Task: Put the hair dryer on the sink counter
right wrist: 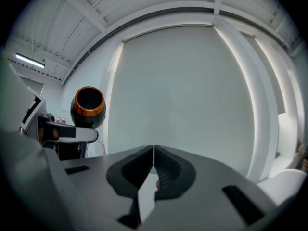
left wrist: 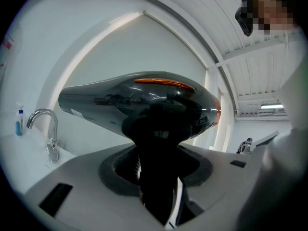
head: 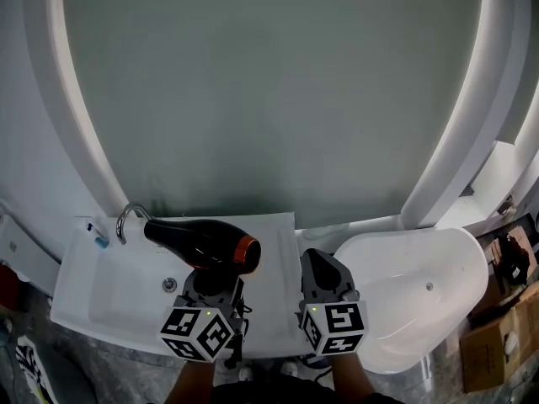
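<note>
step: carrying the dryer | left tongs (head: 212,280) clamped on the handle of the shiny black plastic hair dryer with an orange ring (head: 202,241), up in the air above the white sink bench (head: 278,251) | right tongs (head: 318,263) pressed together, holding nothing | next: lower it gently, lay it flat, let go

Looks along the left gripper (left wrist: 156,166), jaws pressed on either side of the black handle (left wrist: 159,134) of a hair dryer (left wrist: 139,102). Carries the glossy dark grey barrel crosswise above the jaws, narrow nozzle end to the left, orange-rimmed rear end to the right, an orange strip (left wrist: 163,83) along the top. Takes in a curved chrome faucet (left wrist: 44,129) at the left on a white sink counter (left wrist: 24,155), and a small blue-and-white bottle (left wrist: 19,121) near it toward the edge. Backs onto a tall arched panel (left wrist: 144,47) edged by a lit white strip (left wrist: 96,44).
</note>
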Available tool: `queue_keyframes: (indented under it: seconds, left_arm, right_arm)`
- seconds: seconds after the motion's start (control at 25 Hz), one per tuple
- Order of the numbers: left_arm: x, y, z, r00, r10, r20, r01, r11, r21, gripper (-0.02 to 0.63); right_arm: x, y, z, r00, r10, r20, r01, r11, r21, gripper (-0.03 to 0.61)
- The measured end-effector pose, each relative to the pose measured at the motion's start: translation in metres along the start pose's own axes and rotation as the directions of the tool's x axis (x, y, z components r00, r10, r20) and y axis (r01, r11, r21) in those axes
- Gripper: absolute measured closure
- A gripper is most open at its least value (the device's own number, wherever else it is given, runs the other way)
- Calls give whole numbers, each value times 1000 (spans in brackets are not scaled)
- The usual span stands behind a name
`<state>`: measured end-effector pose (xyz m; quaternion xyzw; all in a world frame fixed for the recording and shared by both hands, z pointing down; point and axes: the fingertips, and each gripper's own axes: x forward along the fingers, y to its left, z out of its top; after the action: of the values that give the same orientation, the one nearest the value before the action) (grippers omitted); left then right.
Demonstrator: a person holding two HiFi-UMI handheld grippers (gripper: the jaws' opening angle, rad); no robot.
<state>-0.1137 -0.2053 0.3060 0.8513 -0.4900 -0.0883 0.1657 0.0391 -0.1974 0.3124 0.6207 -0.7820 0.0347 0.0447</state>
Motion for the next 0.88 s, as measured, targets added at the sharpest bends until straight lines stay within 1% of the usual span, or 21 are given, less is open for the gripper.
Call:
queue_keyframes:
  seconds: [0.24,0.44,0.64,0.88]
  left_arm:
    - [15,-19,1,1000,3,28,-3,1000,22,425]
    - [32,-29,-12,1000,10,5,-10,999,50,425]
    - [43,-25,-25,1000,30,-8,-30,999,41,425]
    - [61,-15,-43,998,54,-21,-54,998,36,425]
  right_arm:
    - [2,-22,-2,1000,13,1,-13,1000,12,556]
    - [7,-34,-8,999,35,-18,-34,999,17,556]
    - [16,-36,-21,997,57,-45,-56,998,35,555]
    - [29,-38,-47,991,80,-105,-75,996,52,555]
